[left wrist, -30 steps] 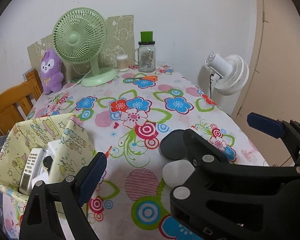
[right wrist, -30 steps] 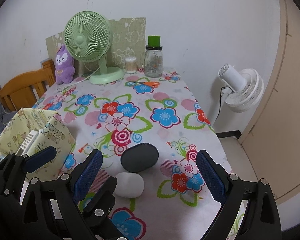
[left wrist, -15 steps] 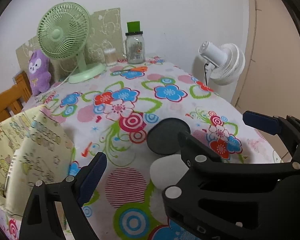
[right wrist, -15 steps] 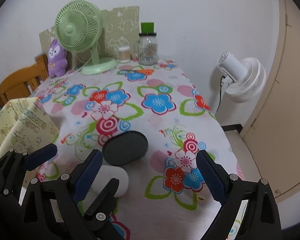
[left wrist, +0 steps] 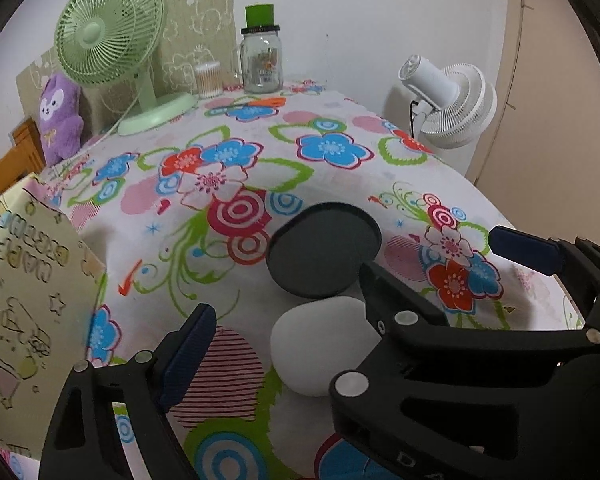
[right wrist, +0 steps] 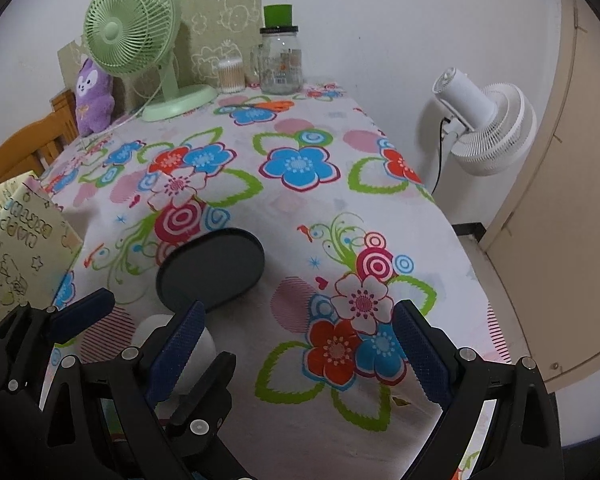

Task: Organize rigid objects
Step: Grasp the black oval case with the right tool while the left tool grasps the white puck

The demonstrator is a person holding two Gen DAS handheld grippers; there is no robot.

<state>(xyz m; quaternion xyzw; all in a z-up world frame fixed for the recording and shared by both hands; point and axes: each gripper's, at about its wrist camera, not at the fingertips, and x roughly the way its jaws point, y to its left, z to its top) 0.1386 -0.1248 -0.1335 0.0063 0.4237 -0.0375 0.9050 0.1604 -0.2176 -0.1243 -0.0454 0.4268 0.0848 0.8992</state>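
Both hand-held grippers have dropped closer to the flowered bench (left wrist: 332,148). The left hand-held gripper (left wrist: 284,292) has just narrowed slightly, yet gapes wide and empty; the right hand-held gripper (right wrist: 300,336) is wide and empty too. The dark oval case (left wrist: 324,250), smooth and flat, lies mid-bench, touching the white rounded case (left wrist: 320,344). My worry: pads could skid off those slick shells.

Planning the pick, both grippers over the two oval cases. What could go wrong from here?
1. The left gripper and right gripper stand interleaved, jaws open; closing either could clash them.
2. The white case lies close beside the dark case; grabbing one may shove the other.
3. Both look smooth and rounded, so may slip.
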